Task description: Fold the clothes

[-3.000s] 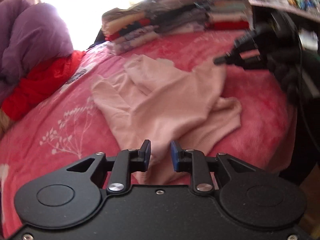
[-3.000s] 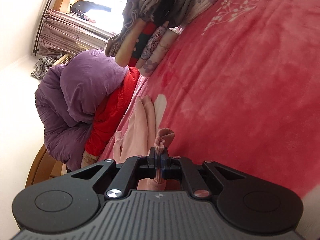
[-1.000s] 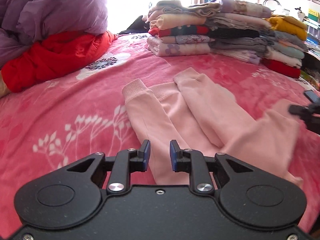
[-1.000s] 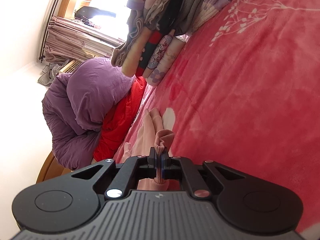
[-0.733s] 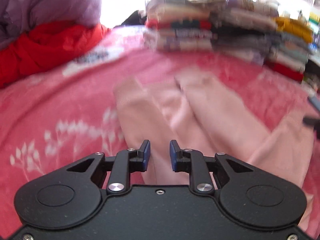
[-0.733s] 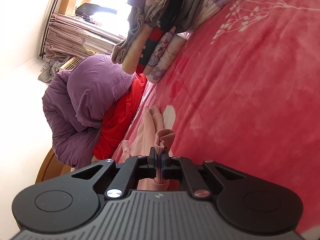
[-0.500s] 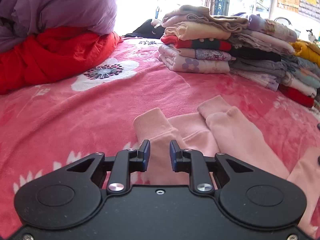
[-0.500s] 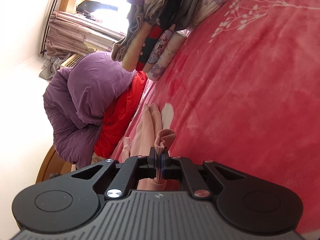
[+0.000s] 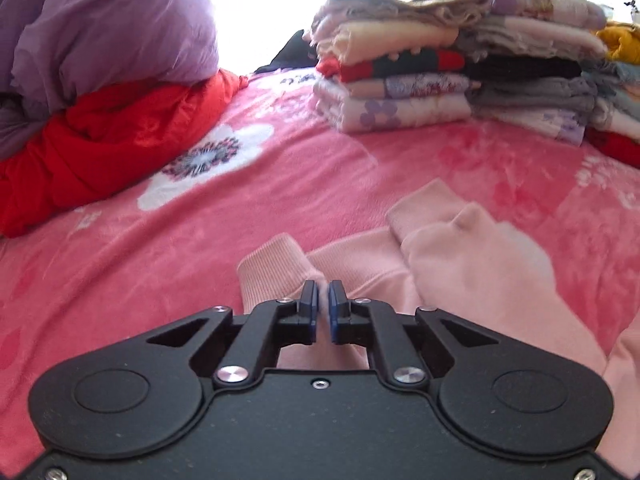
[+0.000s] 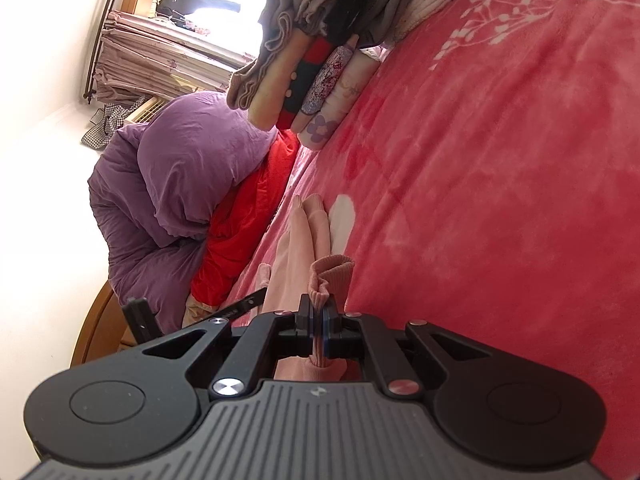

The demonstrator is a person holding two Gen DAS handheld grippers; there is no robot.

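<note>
The left tool (image 9: 323,298) has its jaws nearly together, pinching a ribbed cuff of the pink garment (image 9: 460,264), which lies spread on the pink bed cover (image 9: 280,184). The right tool (image 10: 318,322) is clamped on another ribbed edge of the same garment (image 10: 296,264) at its right end. Farther off sit a stack of folded clothes (image 9: 440,80) on the right and a purple duvet (image 9: 100,32) over a red quilt (image 9: 100,144) on the left.
</note>
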